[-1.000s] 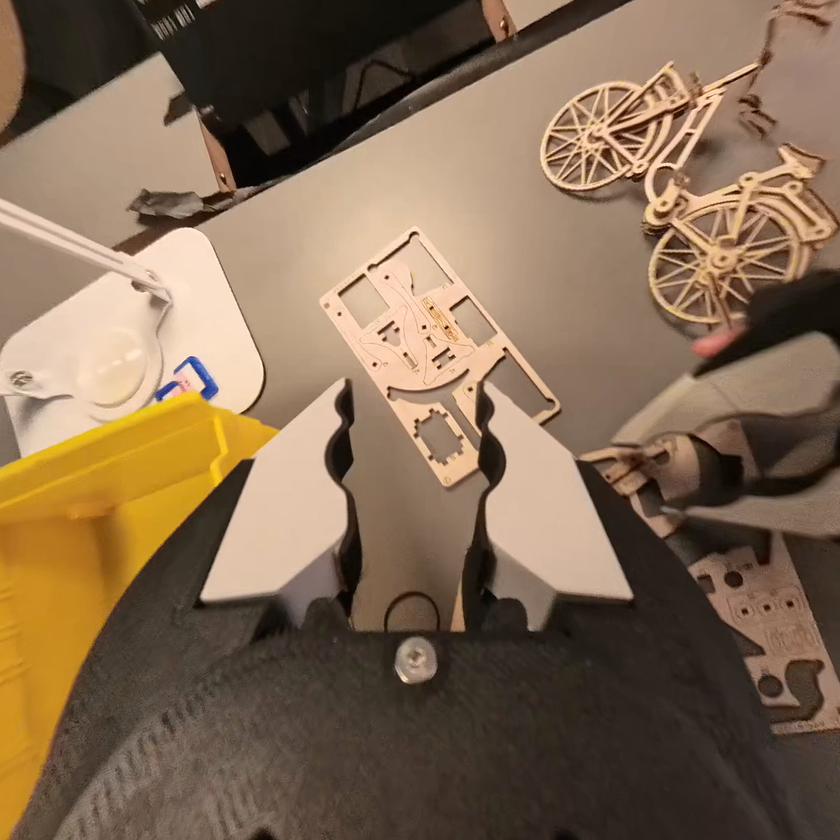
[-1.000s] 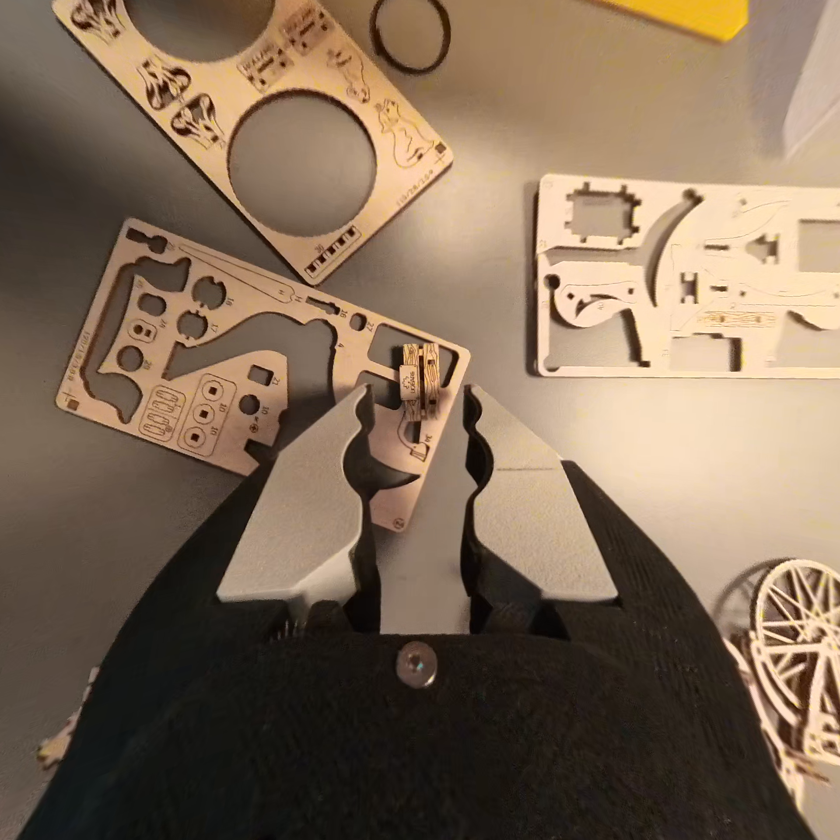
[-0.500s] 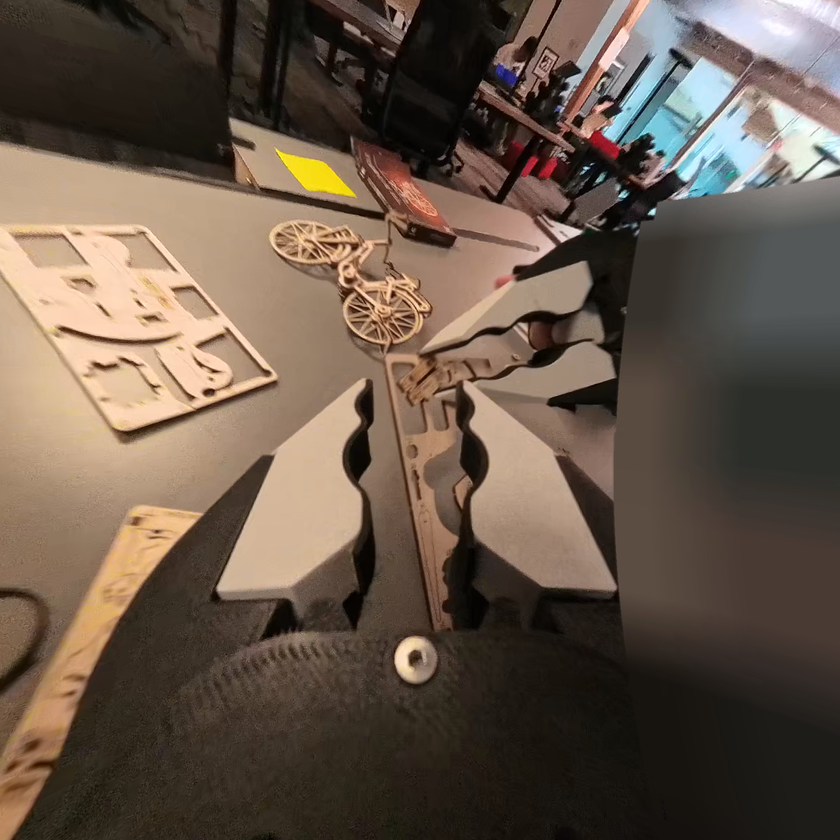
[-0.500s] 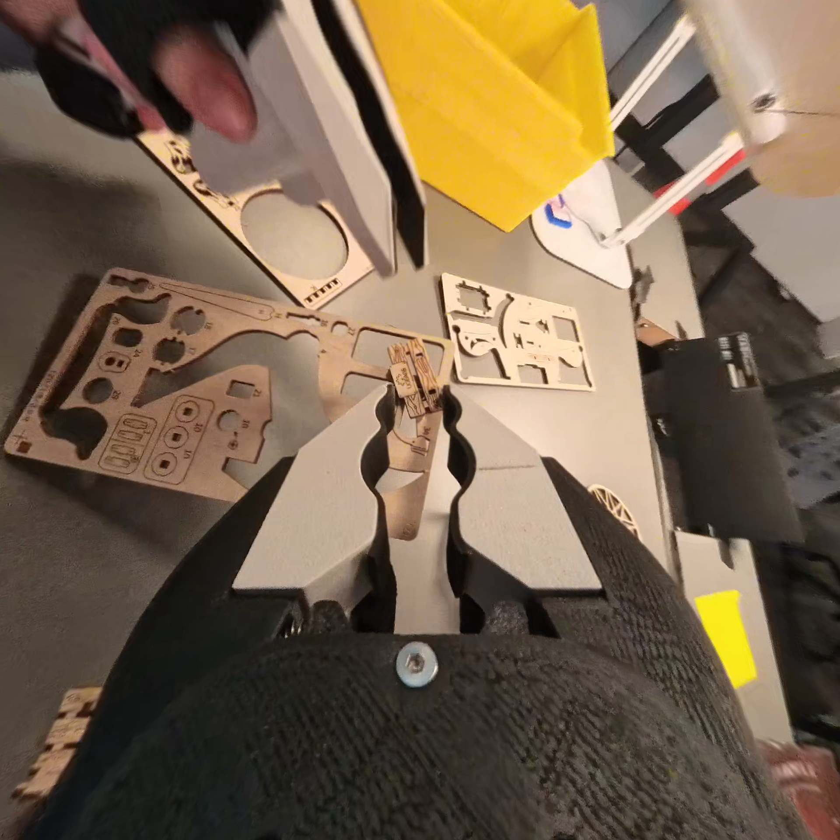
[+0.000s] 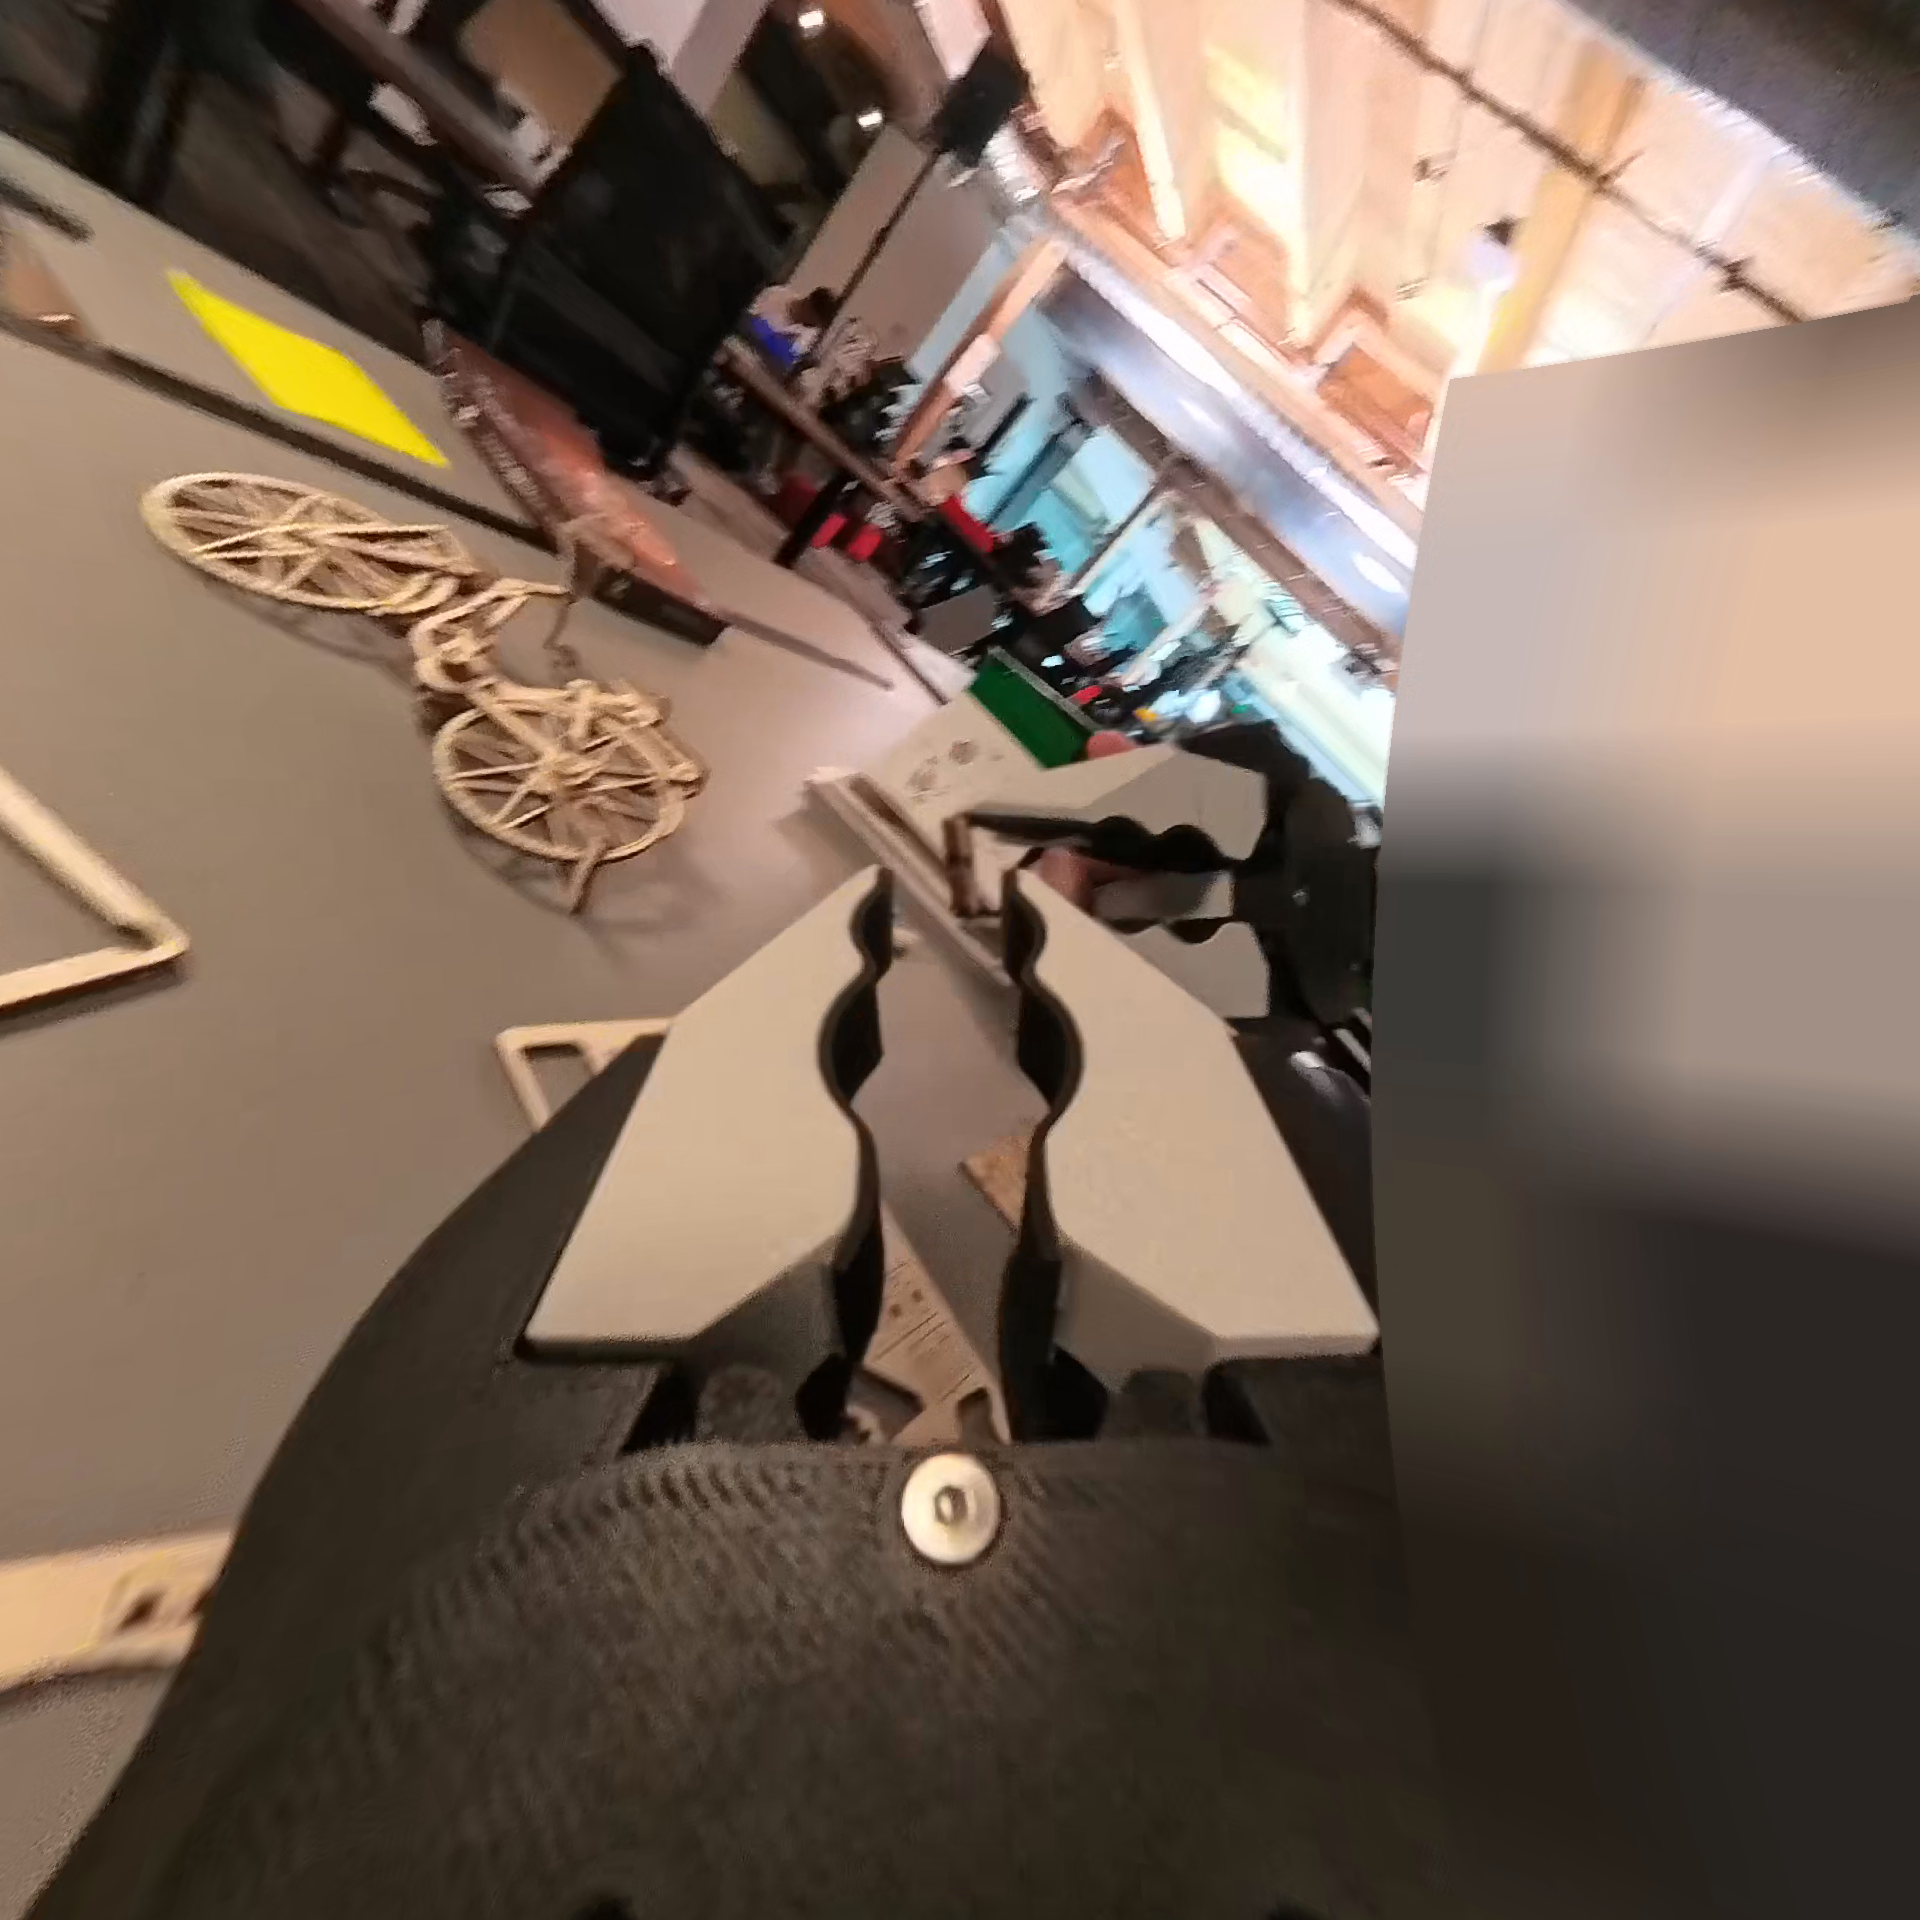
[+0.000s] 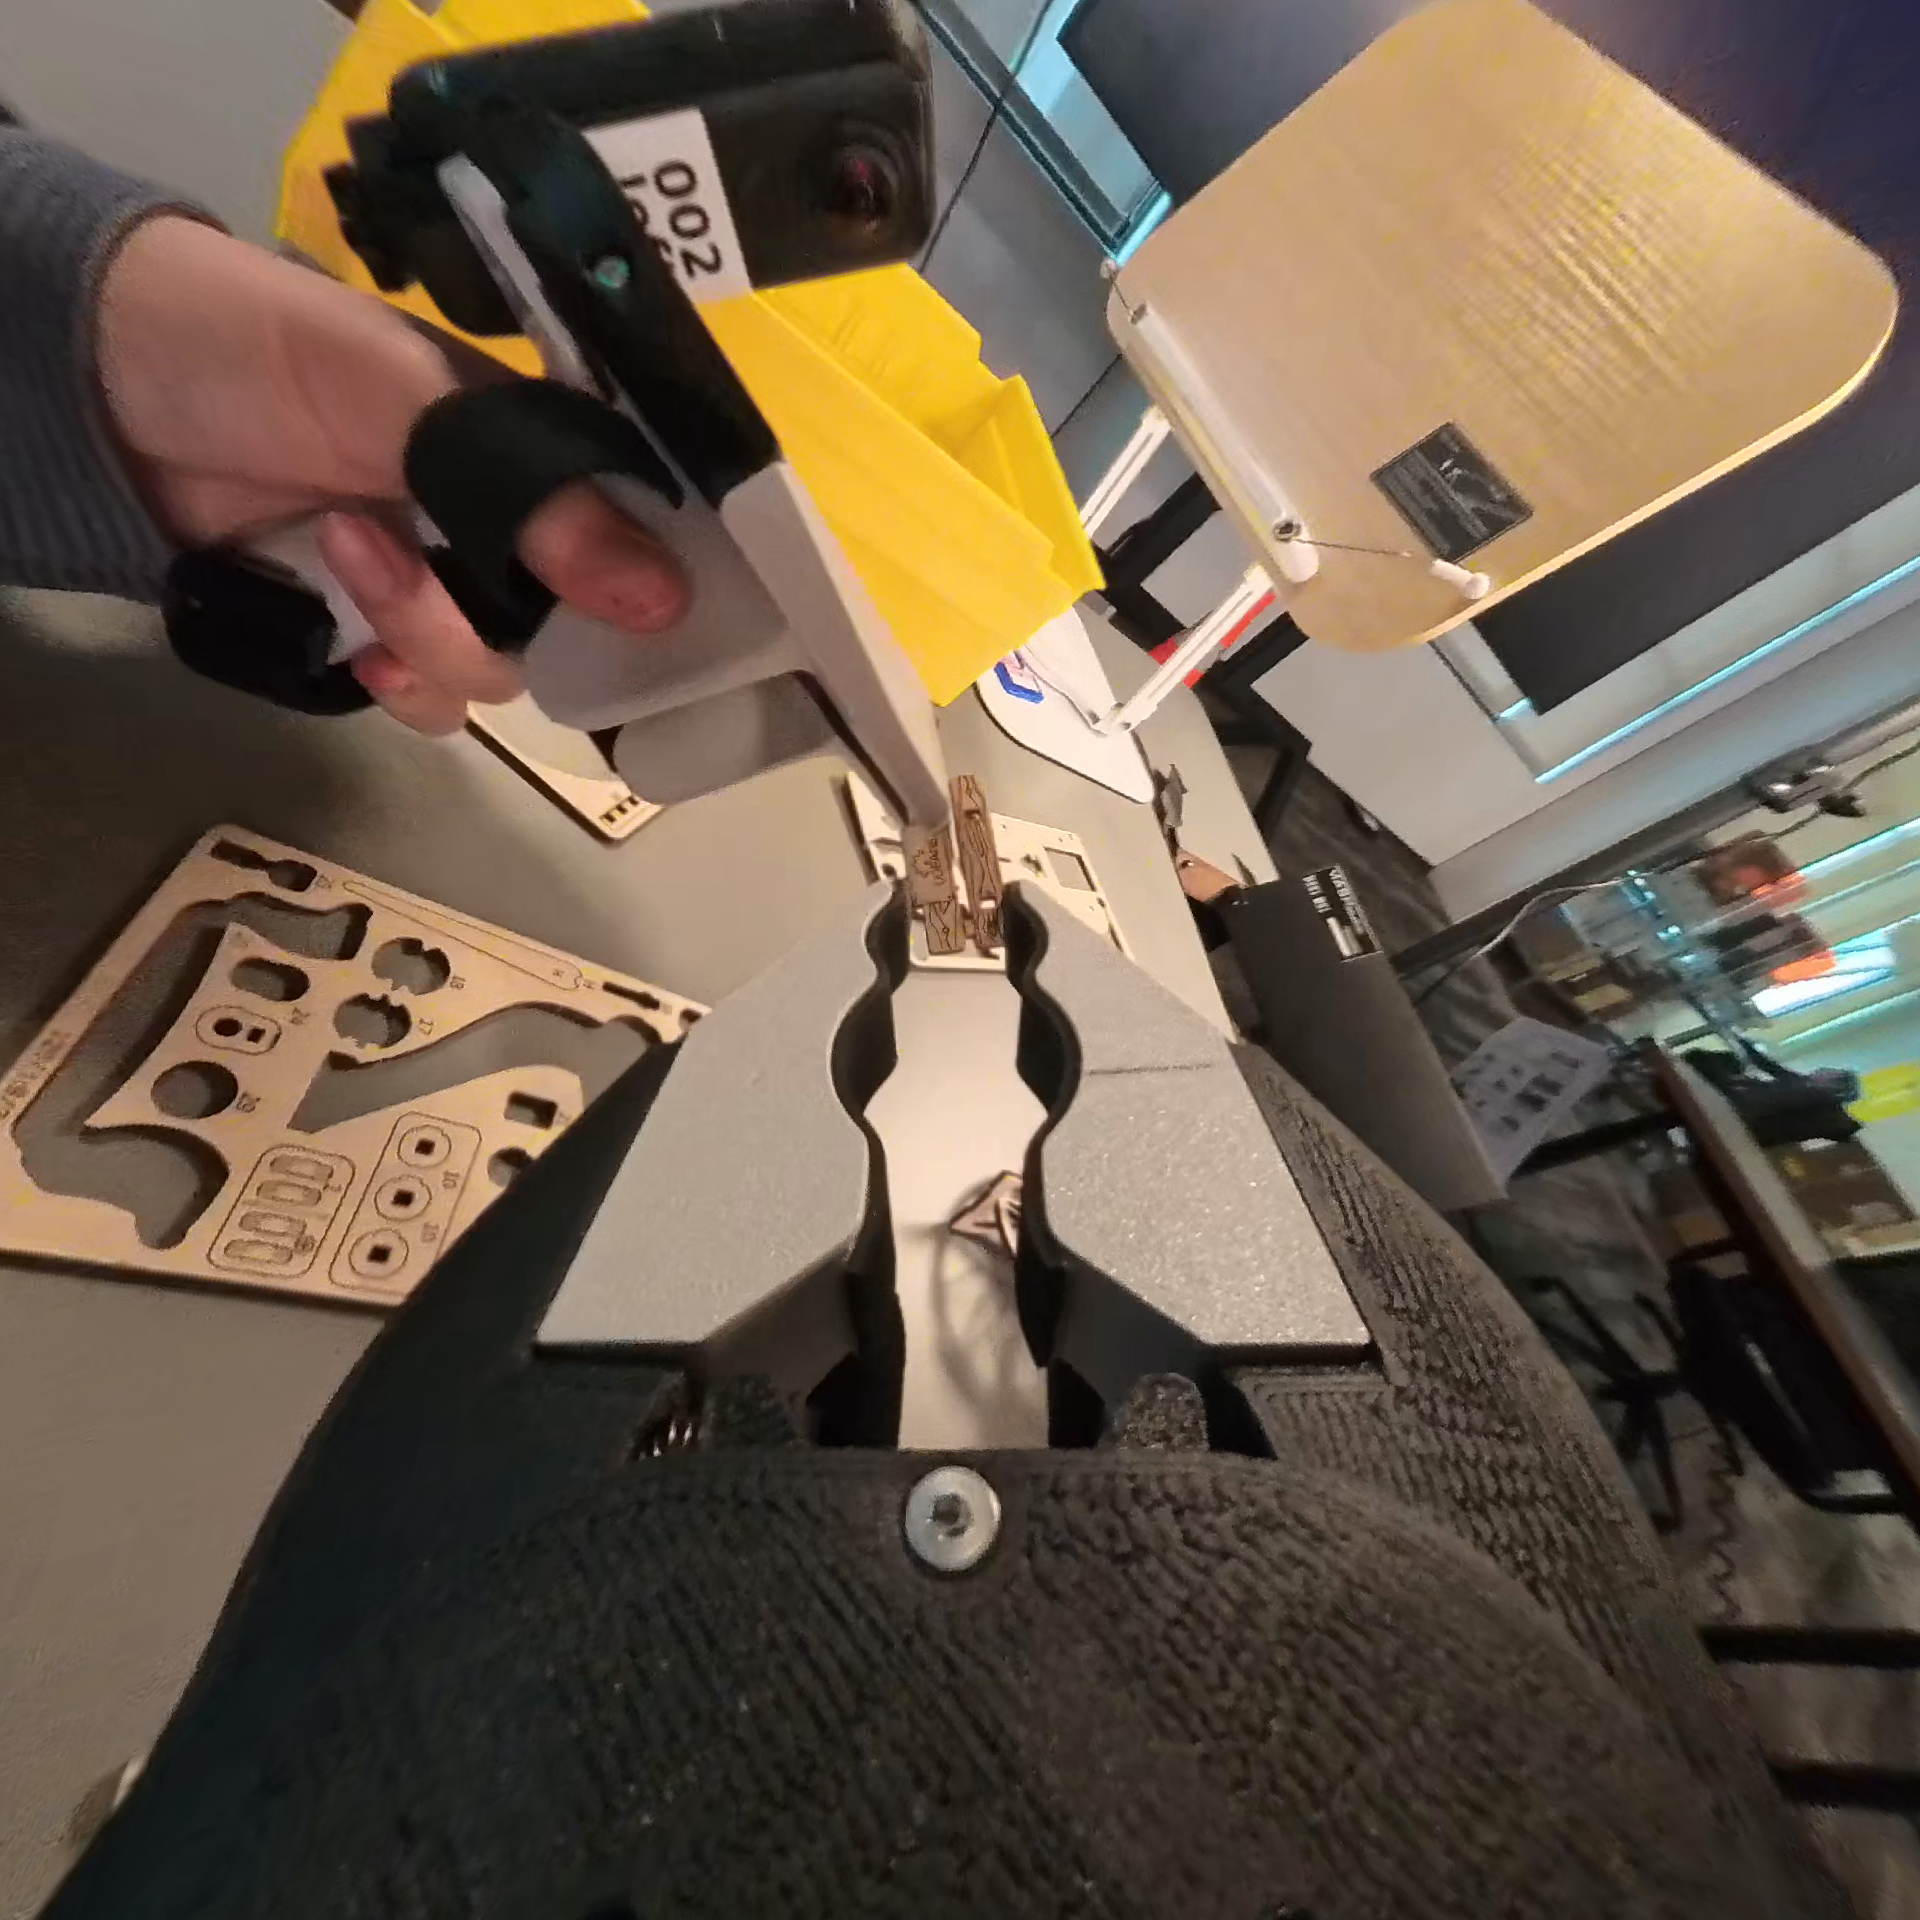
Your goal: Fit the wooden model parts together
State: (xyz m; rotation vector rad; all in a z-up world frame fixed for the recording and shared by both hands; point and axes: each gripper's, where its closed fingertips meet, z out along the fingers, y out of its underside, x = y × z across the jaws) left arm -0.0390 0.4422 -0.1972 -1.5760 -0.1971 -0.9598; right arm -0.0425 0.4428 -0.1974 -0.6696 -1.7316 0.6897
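Observation:
My right gripper [image 6: 954, 909] is shut on a small wooden part [image 6: 956, 883] made of slotted pieces and holds it above the grey table [image 6: 156, 1382]. My left gripper [image 5: 948, 888] faces it, jaws a narrow gap apart, with the part [image 5: 971, 862] just at its tips. In the right wrist view the left gripper [image 6: 930, 816] comes down from the upper left in a person's hand [image 6: 312, 468], its tip touching the top of the part. The right gripper's fingers [image 5: 1143, 790] show beyond my left tips. A cut-out wooden sheet [image 6: 208, 1091] lies at the left.
A finished wooden bicycle model [image 5: 551, 769] lies on the table at the left. Another parts sheet [image 6: 1049, 873] lies behind the held part. A yellow bin [image 6: 883, 468] and a lamp with a white base [image 6: 1049, 717] stand further back. A sheet [image 5: 925, 1340] lies under my left gripper. The grippers are tip to tip, or close to it.
My right gripper closed on the small part and lifted it off the sheet. My left gripper swung from over the table to face it, and its jaws narrowed.

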